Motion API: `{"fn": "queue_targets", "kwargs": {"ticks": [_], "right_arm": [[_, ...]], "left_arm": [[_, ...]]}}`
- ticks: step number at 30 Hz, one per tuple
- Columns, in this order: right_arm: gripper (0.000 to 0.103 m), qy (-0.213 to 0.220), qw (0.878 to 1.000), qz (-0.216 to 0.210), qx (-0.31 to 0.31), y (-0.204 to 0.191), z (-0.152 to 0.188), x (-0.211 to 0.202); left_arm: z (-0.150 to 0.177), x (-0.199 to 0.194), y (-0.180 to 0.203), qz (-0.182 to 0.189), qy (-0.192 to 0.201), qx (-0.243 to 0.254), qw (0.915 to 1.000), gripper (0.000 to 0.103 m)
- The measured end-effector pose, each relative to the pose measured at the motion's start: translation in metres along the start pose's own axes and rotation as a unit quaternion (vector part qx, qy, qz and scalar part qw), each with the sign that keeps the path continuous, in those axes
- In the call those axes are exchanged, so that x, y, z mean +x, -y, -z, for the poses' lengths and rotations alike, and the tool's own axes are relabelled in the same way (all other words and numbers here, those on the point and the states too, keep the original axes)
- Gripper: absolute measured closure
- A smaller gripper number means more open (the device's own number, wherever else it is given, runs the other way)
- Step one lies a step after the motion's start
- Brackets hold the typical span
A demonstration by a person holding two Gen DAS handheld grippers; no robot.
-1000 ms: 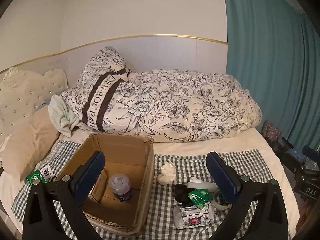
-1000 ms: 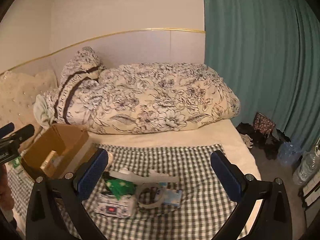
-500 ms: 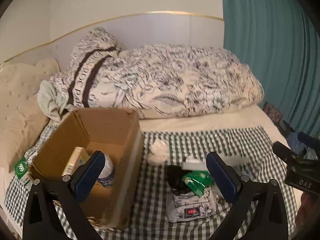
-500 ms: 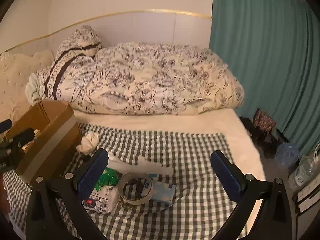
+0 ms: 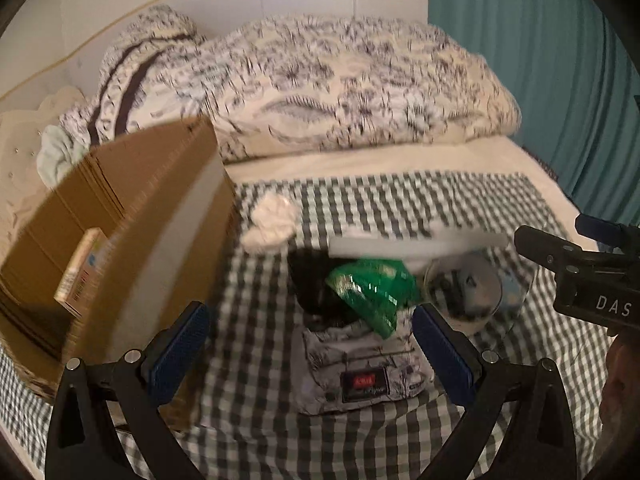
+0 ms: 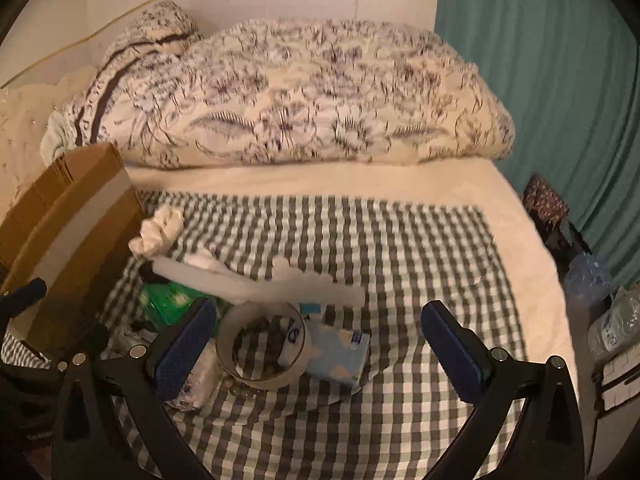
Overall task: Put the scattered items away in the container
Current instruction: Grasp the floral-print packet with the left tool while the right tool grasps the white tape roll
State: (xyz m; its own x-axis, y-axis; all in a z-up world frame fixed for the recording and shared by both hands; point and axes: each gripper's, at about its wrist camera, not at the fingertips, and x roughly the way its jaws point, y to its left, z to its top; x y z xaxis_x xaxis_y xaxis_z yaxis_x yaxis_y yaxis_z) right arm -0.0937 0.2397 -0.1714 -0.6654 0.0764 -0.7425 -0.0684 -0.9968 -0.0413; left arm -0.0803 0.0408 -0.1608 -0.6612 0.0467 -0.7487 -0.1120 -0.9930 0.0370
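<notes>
A home bedroom: a bed with a bunched floral duvet [image 6: 304, 92] across the frame's upper middle, tufted headboard [image 5: 16, 148] far left, teal curtains [image 6: 560, 80] right.

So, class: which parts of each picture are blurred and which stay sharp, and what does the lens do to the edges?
Left wrist view: cardboard box and duvet smeared by motion, left tool crisp. Right wrist view: milder blur on the checked cloth, right tool sharp. Both: dim warm light, fisheye bending, dark corners.
</notes>
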Motion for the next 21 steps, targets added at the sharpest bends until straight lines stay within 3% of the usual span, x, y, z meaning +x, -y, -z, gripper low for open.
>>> {"fn": "queue_targets", "kwargs": {"ticks": [5,8,14,16,21], "right_arm": [[0.0,-0.037,0.999,0.005,-0.019,-0.004,0.009,0.028],[0.006,-0.056,0.998,0.006,-0.02,-0.005,0.012,0.04],[0.032,-0.098,0.995,0.008,-0.021,-0.007,0.017,0.06],[0.041,-0.105,0.994,0.008,-0.035,-0.014,0.02,0.065],[0.056,-0.125,0.99,0.014,-0.069,-0.031,0.029,0.079]], "left_arm": [[0.013,0.025,0.008,-0.003,-0.026,0.01,0.9996,0.0],[0.02,0.04,0.005,-0.004,-0.042,0.003,0.9991,0.0],[0.031,0.059,-0.001,0.002,-0.065,-0.005,0.9979,0.0],[0.035,0.063,0.001,0.005,-0.069,-0.001,0.9976,0.005],[0.043,0.074,0.008,0.032,-0.088,0.005,0.9956,0.034]]}}
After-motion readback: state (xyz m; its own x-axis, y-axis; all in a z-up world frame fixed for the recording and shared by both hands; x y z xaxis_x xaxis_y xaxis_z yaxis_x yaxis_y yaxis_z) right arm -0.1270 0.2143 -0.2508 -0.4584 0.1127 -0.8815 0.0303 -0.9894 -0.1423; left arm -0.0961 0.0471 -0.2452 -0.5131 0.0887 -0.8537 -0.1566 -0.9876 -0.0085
